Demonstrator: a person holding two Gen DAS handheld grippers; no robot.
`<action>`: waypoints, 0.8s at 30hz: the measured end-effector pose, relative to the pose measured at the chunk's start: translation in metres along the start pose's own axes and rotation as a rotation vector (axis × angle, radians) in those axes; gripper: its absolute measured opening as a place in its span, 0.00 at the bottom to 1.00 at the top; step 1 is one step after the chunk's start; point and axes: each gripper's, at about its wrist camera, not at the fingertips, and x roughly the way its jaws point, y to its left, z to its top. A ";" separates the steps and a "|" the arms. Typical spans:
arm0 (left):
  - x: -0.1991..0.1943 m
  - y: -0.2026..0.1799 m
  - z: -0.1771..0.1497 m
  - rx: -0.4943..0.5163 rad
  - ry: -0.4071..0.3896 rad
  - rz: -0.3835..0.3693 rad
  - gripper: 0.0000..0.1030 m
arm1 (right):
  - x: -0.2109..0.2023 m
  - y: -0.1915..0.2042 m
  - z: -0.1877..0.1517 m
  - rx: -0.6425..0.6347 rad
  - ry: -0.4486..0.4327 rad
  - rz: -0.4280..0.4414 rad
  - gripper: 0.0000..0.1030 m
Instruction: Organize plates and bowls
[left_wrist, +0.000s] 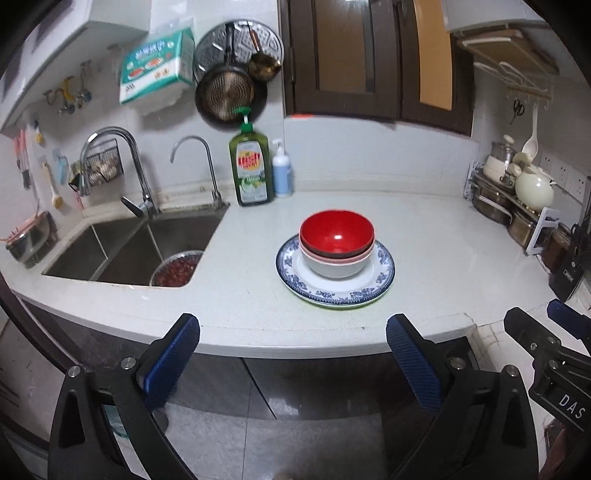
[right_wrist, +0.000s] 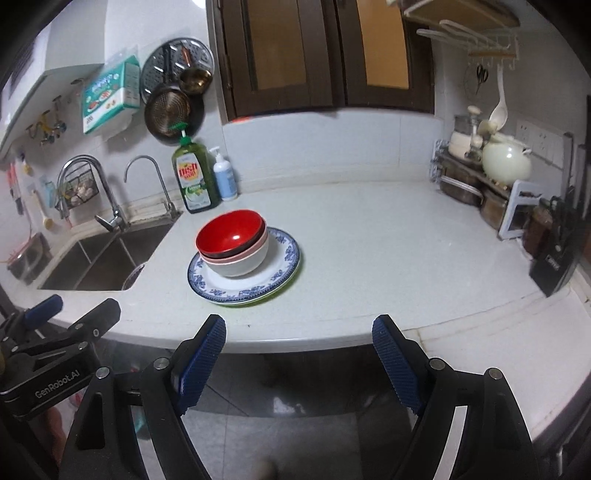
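While nothing sits between either pair of jaws, the sorting looks essentially finished. White countertop (left_wrist: 424, 236) carries one tidy stack near its middle, right of the sink (left_wrist: 122, 251). Blue-patterned plate (left_wrist: 380, 273) lies on top of at least one more plate, a green edge showing beneath. Nested bowls stand on it: white bowl (left_wrist: 334, 267) lowest, pink and dark rims above, red bowl (left_wrist: 336, 230) uppermost. No loose dishes visible elsewhere; judged done, or nearly.

Left gripper (left_wrist: 293, 354) spread wide and empty, off the counter's front edge, angled down toward the stack. Right gripper (right_wrist: 299, 358) likewise parted, empty, just beside it, well short of the stack.
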 end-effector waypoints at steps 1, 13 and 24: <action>-0.004 0.000 -0.001 0.001 -0.009 -0.003 1.00 | -0.006 0.001 -0.003 -0.002 -0.015 -0.004 0.80; -0.040 0.009 -0.014 0.044 -0.048 -0.005 1.00 | -0.047 0.009 -0.020 0.016 -0.076 -0.013 0.80; -0.060 0.010 -0.023 0.042 -0.065 0.009 1.00 | -0.069 0.015 -0.028 0.003 -0.104 0.000 0.80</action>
